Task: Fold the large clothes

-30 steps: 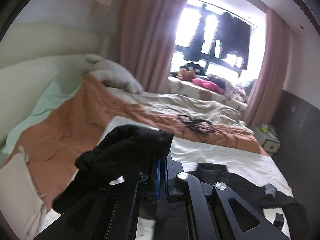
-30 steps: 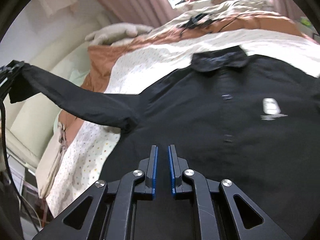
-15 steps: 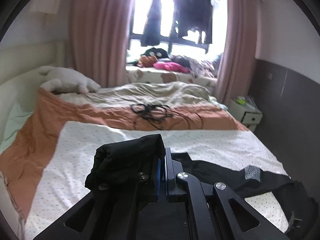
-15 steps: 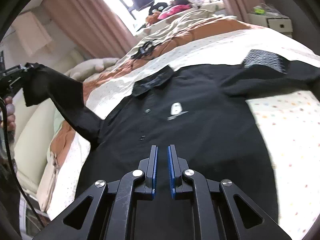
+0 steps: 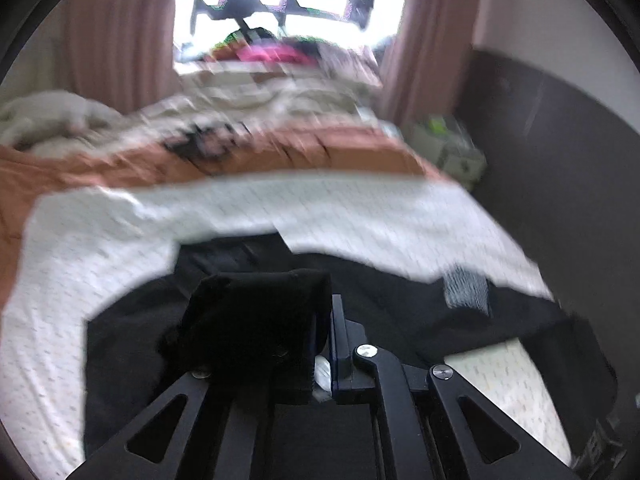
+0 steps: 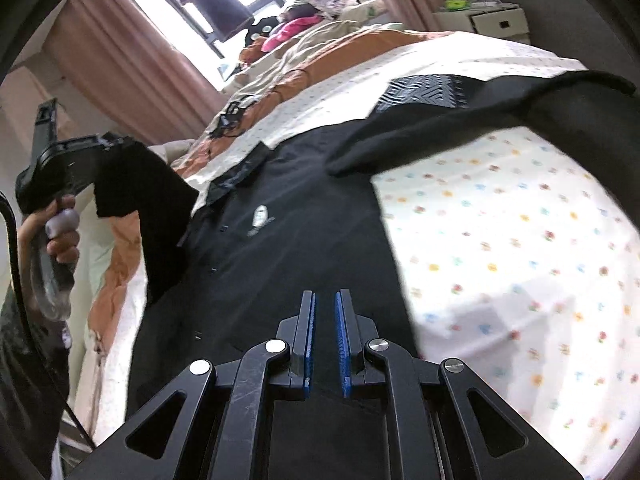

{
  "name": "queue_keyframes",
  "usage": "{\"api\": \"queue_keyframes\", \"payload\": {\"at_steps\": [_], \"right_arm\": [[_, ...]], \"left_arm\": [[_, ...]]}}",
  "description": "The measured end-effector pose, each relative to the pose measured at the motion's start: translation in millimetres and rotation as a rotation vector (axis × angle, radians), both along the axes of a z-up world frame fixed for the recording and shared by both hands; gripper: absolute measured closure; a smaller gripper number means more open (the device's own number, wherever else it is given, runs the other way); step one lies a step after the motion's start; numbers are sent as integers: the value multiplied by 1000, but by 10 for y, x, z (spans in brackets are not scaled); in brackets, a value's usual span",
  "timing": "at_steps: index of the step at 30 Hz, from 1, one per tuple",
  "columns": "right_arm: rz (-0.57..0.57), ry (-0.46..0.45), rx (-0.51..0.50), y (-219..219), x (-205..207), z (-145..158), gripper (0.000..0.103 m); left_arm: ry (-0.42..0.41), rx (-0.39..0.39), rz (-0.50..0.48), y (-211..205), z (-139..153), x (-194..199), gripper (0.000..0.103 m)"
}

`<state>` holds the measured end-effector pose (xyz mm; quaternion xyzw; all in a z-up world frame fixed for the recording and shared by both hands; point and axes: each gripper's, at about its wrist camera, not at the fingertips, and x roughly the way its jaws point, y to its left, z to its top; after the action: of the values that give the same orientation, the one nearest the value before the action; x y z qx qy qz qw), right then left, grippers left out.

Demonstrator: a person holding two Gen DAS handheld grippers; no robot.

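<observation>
Since the earlier frame, the left gripper (image 6: 102, 148) has been swung with its clamped sleeve (image 6: 152, 200) over the body of the black shirt (image 6: 280, 248), so that the left wrist view, now blurred, is filled with dark cloth below. At far left in the right wrist view, the gripper handle is seen gripped by the person's left hand (image 6: 48, 232), and the sleeve is held raised, hanging down to the shirt's shoulder. Cloth is seen bunched over the left gripper (image 5: 326, 320) in its own view. The shirt is laid face up on the dotted bedsheet (image 6: 520, 260), collar toward the window. The right gripper (image 6: 325, 312) is held over the shirt's lower part, its blue pads slightly apart, nothing between them.
</observation>
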<state>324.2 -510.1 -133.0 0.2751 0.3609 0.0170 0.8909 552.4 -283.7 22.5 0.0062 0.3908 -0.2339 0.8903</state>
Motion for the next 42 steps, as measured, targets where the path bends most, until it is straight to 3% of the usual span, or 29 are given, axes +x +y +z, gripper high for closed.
{"api": "queue_keyframes", "payload": {"at_steps": [2,4,5,8,18,20,23,24,29,31,35,42], "right_arm": [[-12,10,1,-64,-50,-31,91],[-27,20,7,-127,-84,-57,91],[-30,21,9,-139,-88,-61,91],[-27,20,10,-119,-68,-52,91],[80,7,-28,447,286,119,89],[106,23,-53,620,411,138,65],[133,31,-114,851,587,183,45],[141,32,-127,902,618,196,44],[199,53,-209,1253,936,250,43],[225,67,-230,1392,1068,241,43],[291,92,-277,1712,1327,180,29],[362,182,-406,2264,1779,-159,29]], "left_arm": [[90,21,-78,-174,-221,-32,60],[107,27,-116,-207,-317,-127,40],[100,38,-120,-177,-344,-190,30],[77,44,-107,37,-318,-289,15],[48,56,70,1229,-208,-408,14],[52,70,100,1473,-267,-461,14],[58,88,148,1819,-370,-539,14],[59,91,166,1916,-399,-562,15],[98,63,246,2457,-612,-674,36],[117,55,266,2618,-713,-722,38],[166,39,305,2906,-976,-849,46],[252,3,342,3233,-1385,-1121,53]]}}
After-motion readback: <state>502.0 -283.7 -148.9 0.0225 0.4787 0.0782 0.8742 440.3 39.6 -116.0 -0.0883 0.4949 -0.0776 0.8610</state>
